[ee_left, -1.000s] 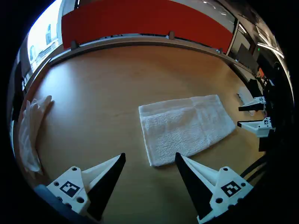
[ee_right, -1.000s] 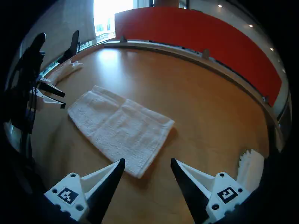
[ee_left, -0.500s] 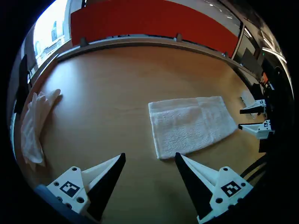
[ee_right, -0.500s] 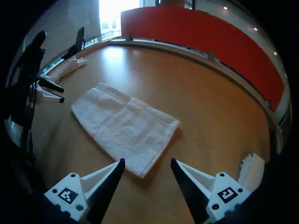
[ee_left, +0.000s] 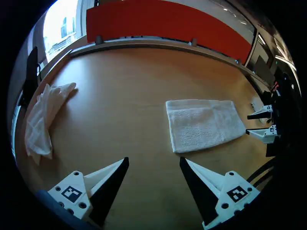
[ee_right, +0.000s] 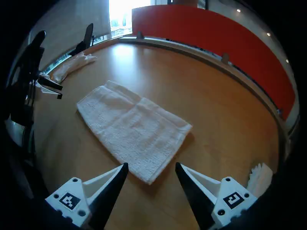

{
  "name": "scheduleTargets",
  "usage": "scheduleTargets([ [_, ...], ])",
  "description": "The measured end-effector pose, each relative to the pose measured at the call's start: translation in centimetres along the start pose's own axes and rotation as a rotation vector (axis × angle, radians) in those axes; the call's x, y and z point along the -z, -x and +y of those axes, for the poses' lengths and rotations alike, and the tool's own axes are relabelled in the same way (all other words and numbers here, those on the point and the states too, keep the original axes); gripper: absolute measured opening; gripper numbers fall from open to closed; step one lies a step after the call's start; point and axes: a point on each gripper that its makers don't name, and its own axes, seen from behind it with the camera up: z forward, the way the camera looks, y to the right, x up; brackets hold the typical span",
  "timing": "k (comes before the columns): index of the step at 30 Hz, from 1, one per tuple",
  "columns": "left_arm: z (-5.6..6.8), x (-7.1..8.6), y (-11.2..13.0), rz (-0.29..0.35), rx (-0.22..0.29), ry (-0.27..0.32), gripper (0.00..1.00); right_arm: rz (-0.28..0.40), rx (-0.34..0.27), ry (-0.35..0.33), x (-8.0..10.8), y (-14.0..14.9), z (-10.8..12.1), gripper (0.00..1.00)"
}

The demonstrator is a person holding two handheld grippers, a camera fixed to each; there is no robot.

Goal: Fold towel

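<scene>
We see folded towel (ee_left: 205,123) flat on wooden table (ee_left: 122,88); left gripper (ee_left: 153,160) agape, empty; right gripper (ee_right: 151,165) likewise (towel edge just ahead); crumpled cloth (ee_left: 40,122) well apart.

white terry towel (ee_left: 205,124), folded into a compact flat rectangle, more than one layer thick. lies flat on the wooden table (ee_left: 122,96). left gripper view: it sits right of centre, long axis roughly left-right. left short edge is straight, far long edge shows stacked layer edges, right end narrows a bit. right gripper view: same towel (ee_right: 134,128) runs diagonally, far-left to near-right, one corner pointing toward the camera. a ridge crosses it partway from the far end where a layer stops, so that part looks stepped. looped pile surface, no large wrinkles. edges roughly aligned, not exact.
</scene>
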Motion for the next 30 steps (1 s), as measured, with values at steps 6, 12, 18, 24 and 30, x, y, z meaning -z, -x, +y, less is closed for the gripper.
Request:
scheduleTargets([
  [6, -0.7, 0.7, 0.5, 0.002, 0.017, -0.013, 0.99, -0.021, 0.018, -0.014, -0.3, 0.6, -0.2, 0.93],
  [12, -1.4, 1.3, 1.1, 0.001, 0.027, -0.028, 0.99, -0.066, 0.029, -0.029, -0.5, 2.1, -0.5, 0.76],
  [18, -1.9, 1.6, 1.7, 0.000, 0.039, -0.035, 0.98, -0.093, 0.029, -0.045, -0.5, 3.0, -0.7, 0.58],
  [24, -2.1, 1.8, 2.0, -0.002, 0.046, -0.037, 0.98, -0.112, 0.026, -0.055, -0.3, 3.5, -0.6, 0.49],
  [30, -2.0, 1.8, 2.0, -0.001, 0.046, -0.037, 0.98, -0.111, 0.025, -0.067, -0.1, 3.4, -0.7, 0.31],
])
